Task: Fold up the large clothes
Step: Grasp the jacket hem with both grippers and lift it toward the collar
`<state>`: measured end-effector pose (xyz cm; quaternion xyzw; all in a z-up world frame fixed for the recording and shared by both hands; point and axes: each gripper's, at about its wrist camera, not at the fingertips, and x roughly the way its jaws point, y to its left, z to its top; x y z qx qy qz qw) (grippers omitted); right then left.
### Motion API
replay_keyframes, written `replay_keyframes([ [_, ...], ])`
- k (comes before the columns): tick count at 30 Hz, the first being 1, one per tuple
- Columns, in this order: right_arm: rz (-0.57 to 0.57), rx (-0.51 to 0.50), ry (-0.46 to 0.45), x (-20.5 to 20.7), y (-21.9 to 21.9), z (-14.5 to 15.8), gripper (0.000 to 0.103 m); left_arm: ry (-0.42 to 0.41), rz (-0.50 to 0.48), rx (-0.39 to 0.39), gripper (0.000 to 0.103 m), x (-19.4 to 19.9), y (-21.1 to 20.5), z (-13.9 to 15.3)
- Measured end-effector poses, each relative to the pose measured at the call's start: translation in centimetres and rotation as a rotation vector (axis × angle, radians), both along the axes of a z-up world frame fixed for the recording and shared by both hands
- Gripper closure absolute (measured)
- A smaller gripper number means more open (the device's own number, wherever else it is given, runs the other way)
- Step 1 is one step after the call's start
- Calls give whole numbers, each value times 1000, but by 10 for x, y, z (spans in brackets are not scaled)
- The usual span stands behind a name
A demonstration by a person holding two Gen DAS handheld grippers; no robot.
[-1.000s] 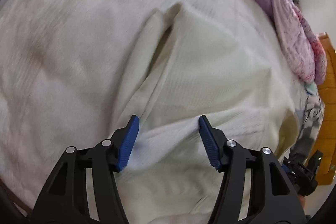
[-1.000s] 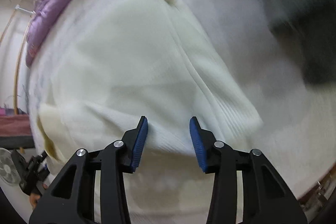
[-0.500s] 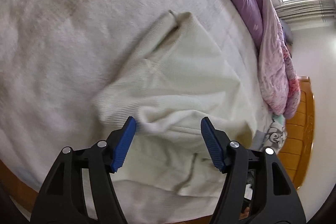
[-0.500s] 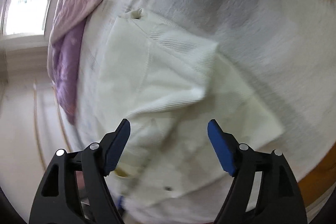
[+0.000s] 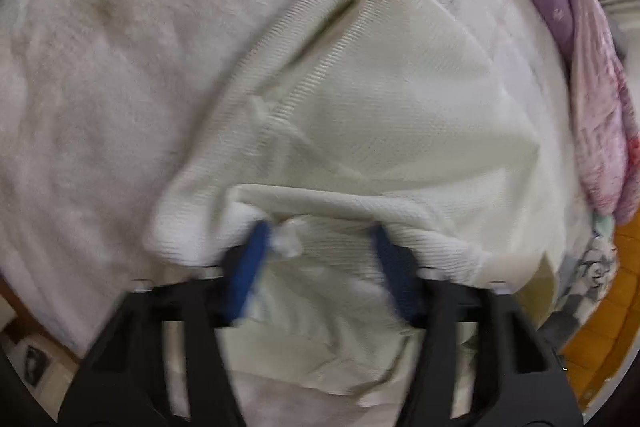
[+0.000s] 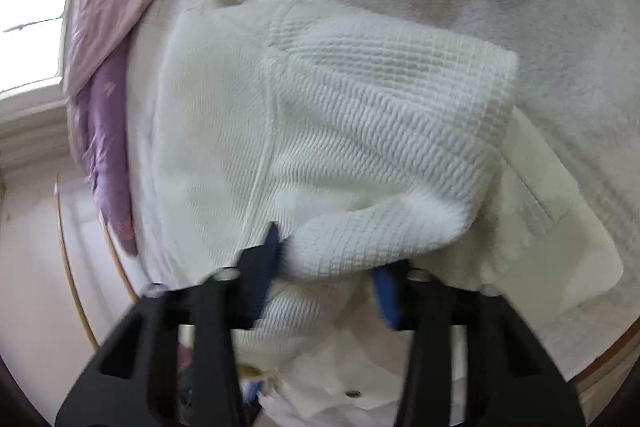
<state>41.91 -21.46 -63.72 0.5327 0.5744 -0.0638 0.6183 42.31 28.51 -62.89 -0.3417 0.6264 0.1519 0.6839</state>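
Garment: a cream knitted sweater (image 5: 380,115) is spread on the bed, partly folded, with one ribbed layer doubled over the body.
Bed: a white fleecy bed cover (image 5: 120,67) is seen under the sweater on all sides.
Left hand-held gripper (image 5: 324,255): it is pointed steeply down at the near fold of the sweater; its jaws have just been closing and are seen at a narrow gap, with bunched knit lying between the blue pads. Whether the pads already press the cloth cannot be told, as the view is blurred.
Right hand-held gripper (image 6: 332,267): its jaws have just been closing too; a thick ribbed fold of the sweater (image 6: 380,155) is draped over and between the fingers, hiding much of the far pad. A firm pinch cannot be confirmed.
Bedding: a purple and pink quilt (image 5: 580,67) is heaped along the far edge of the bed, well apart from the sweater.
Surroundings: a bright window (image 6: 28,27) is seen beyond the quilt.
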Motion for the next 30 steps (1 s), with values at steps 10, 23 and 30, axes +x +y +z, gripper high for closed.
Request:
replay_keyframes([
  [10, 78, -19, 14, -65, -33, -3, 95, -107, 111, -198, 62, -57, 33, 19],
  [23, 24, 30, -60, -71, -38, -4, 68, -71, -8, -70, 63, -55, 14, 2],
  [30, 34, -24, -113, -58, -49, 0, 101, -69, -20, -79, 95, -65, 34, -7],
])
